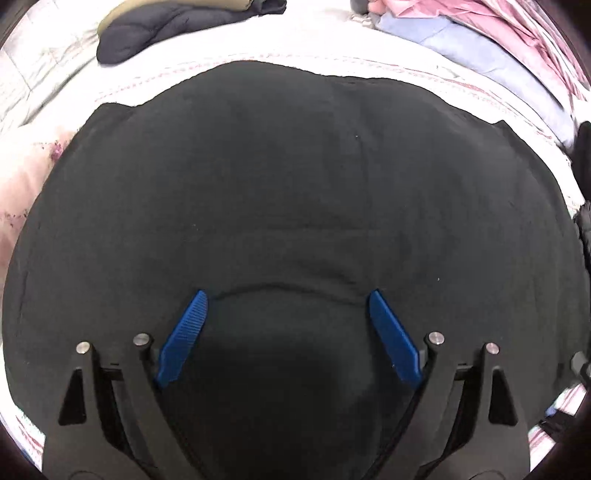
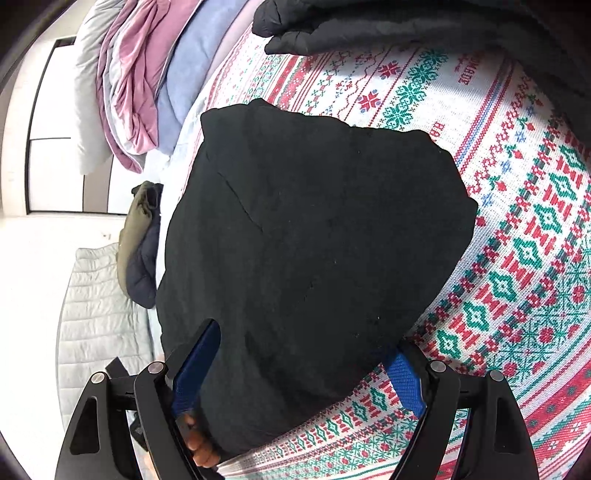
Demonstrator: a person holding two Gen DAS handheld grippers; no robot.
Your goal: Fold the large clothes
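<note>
We are seeing a black garment (image 2: 314,236) of matt, soft cloth, lightly creased and flecked with pale lint. It is lying on a knitted-looking blanket (image 2: 517,258), its coarse weave showing red and green patterns on white. Our left gripper (image 1: 286,299) is showing blue fingers (image 1: 183,338) of ribbed plastic, set in matt black plastic arms with shiny metal pins. Our right gripper (image 2: 306,354) is looking the same. A dark puffer jacket (image 2: 332,29) is showing smooth quilted fabric, and the pink bedding (image 2: 129,85) is looking faintly glossy.
</note>
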